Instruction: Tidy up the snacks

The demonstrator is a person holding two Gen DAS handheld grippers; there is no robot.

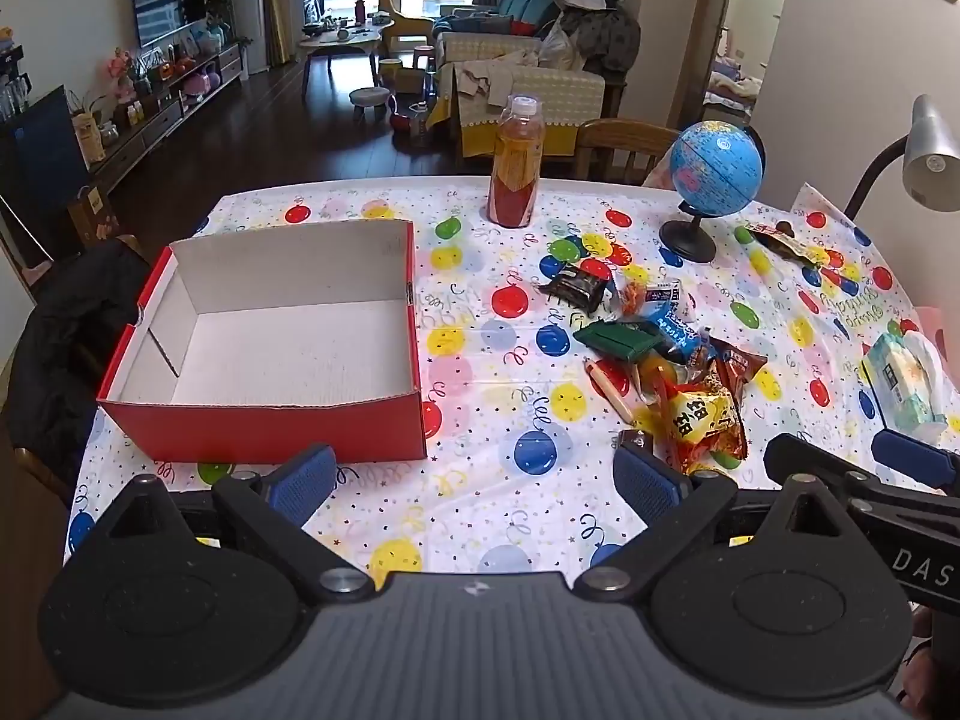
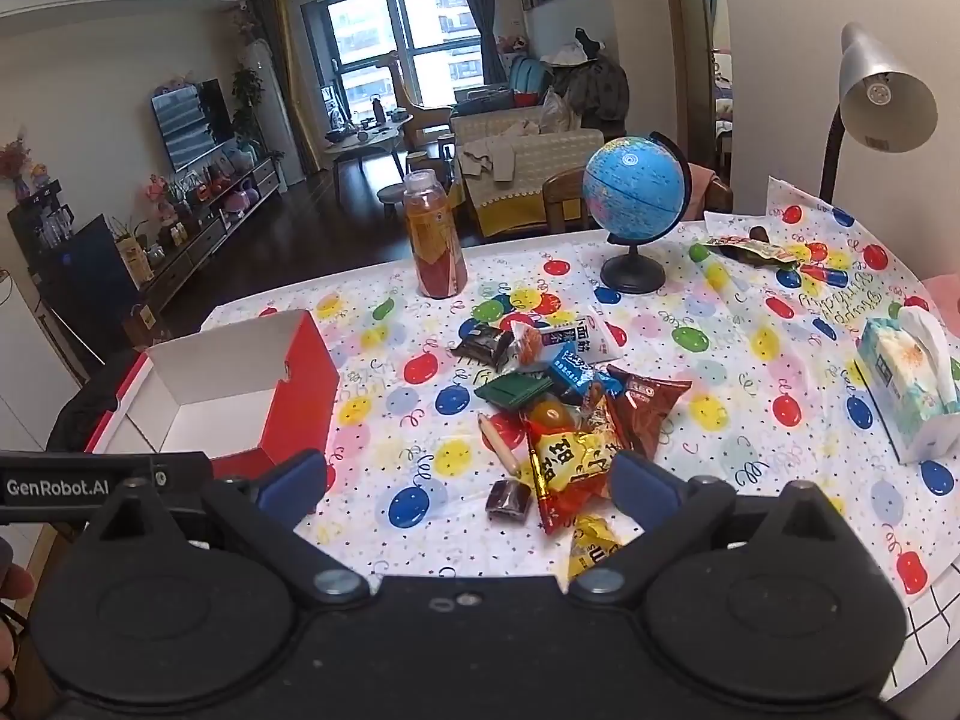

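Observation:
An open red box [image 1: 270, 426] with a white inside stands empty at the table's left; it also shows in the right wrist view [image 2: 303, 384]. A heap of snack packets [image 1: 672, 360] lies right of it, seen too in the right wrist view [image 2: 570, 414], with a yellow-orange bag [image 2: 570, 462] nearest. A small dark candy [image 2: 508, 499] lies at the heap's near edge. My left gripper [image 1: 474, 477] is open and empty above the near table edge, between box and heap. My right gripper [image 2: 471, 483] is open and empty just short of the heap.
An orange drink bottle [image 1: 516, 168] stands at the far edge. A blue globe [image 1: 714, 171] stands far right, with a loose packet [image 1: 786, 243] beyond it. A tissue pack [image 2: 906, 384] lies at the right. A desk lamp [image 2: 882, 96] hangs over the right corner.

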